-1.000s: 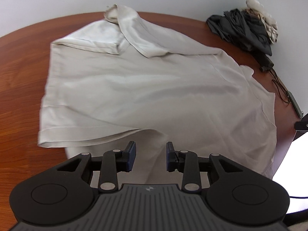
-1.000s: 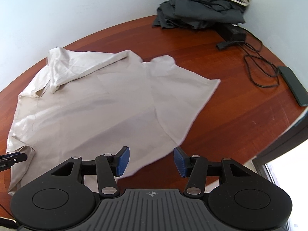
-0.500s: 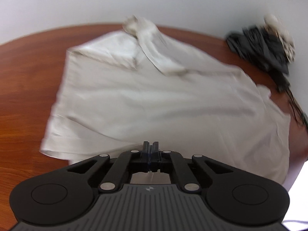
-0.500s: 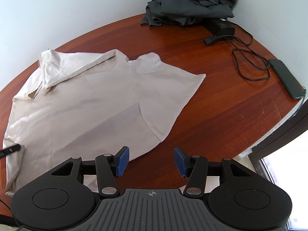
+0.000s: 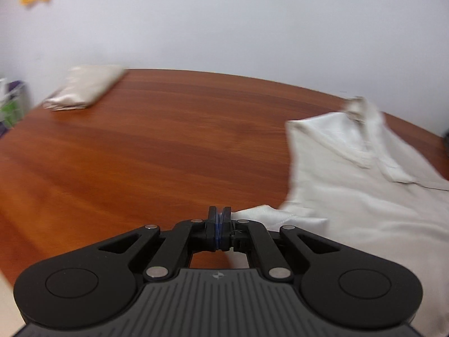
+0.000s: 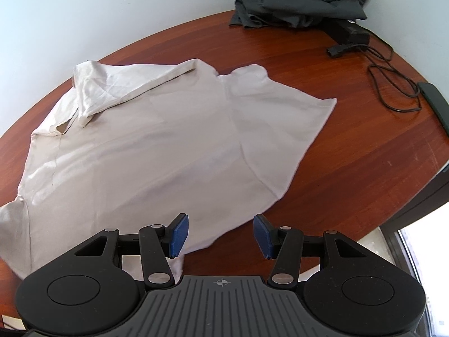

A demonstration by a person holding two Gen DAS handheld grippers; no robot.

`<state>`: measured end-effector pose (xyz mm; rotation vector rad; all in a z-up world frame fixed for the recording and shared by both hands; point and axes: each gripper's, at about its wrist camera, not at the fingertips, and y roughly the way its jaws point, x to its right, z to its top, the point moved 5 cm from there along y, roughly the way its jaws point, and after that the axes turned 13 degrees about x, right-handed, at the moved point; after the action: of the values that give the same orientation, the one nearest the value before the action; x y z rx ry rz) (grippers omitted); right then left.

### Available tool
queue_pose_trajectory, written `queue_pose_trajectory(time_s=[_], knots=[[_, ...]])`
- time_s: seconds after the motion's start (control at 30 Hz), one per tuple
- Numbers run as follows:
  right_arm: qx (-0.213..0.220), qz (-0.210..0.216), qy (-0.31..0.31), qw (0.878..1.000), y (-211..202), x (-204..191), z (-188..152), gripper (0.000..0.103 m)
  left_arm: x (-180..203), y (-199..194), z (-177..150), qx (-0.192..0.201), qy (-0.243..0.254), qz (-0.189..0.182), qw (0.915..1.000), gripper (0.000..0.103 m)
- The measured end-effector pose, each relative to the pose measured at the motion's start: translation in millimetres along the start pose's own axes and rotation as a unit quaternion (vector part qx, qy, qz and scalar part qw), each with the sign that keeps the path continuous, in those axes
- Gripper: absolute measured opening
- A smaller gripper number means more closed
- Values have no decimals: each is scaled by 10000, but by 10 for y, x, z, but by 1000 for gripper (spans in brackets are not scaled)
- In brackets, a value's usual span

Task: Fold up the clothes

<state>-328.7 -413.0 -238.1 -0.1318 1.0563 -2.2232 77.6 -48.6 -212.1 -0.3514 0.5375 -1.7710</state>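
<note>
A beige short-sleeved shirt [image 6: 157, 146] lies spread on the round wooden table [image 6: 350, 146], collar at the far left. In the left wrist view the shirt [image 5: 364, 196] lies to the right, and my left gripper [image 5: 219, 219] is shut on its sleeve edge, pulling a point of cloth leftward. My right gripper [image 6: 220, 234] is open and empty, hovering just above the shirt's near hem.
A folded beige garment [image 5: 84, 90] lies at the table's far left. A pile of dark clothes [image 6: 300, 0] sits at the far right, with a black power brick [image 6: 348, 32], a looped cable [image 6: 393, 84] and a dark slim device [image 6: 435, 104] near the right edge.
My left gripper closed on the shirt's sleeve edge and swung left, pulling the cloth out. My right gripper stayed open and shifted slightly over the hem.
</note>
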Motion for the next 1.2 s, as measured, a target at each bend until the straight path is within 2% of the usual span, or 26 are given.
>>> queue_pose_trajectory(time_s=[0.1, 0.23, 0.33, 0.37, 0.4, 0.5, 0.57, 0.67, 0.77, 1.03, 1.2], knots=[[6, 16, 10, 10000, 10, -76, -27, 54, -193, -11, -62, -124, 192, 282, 9993, 3], [8, -45, -76, 10000, 13, -112, -56, 54, -302, -78, -198, -421, 378, 166, 9983, 4], [3, -102, -85, 9999, 19, -55, -44, 54, -255, -176, -267, -567, 373, -173, 9975, 16], [-1, -118, -101, 9999, 27, -19, -31, 55, -225, -209, -294, -618, 327, -327, 9970, 26], [-6, -135, -118, 9998, 34, 18, -18, 55, -191, -244, -310, -660, 280, -430, 9965, 31], [-25, -167, -120, 9998, 83, 178, 33, 56, -45, -351, -377, -841, 103, -685, 9941, 34], [-41, -192, -82, 9998, 136, 309, 79, 60, 45, -412, -434, -980, -73, -763, 9922, 37], [-111, -183, 17, 9998, 251, 519, 129, 62, 157, -475, -539, -1176, -530, -837, 9881, 40], [-225, -65, 87, 9997, 398, 694, 156, 62, 265, -522, -612, -1329, -1197, -1043, 9783, 45], [-395, 435, -306, 9978, 669, 776, 184, 62, 639, -665, -823, -1655, -1562, -822, 9703, 48], [-395, 666, -715, 9944, 758, 697, 176, 62, 804, -664, -925, -1621, -1684, -656, 9701, 48]])
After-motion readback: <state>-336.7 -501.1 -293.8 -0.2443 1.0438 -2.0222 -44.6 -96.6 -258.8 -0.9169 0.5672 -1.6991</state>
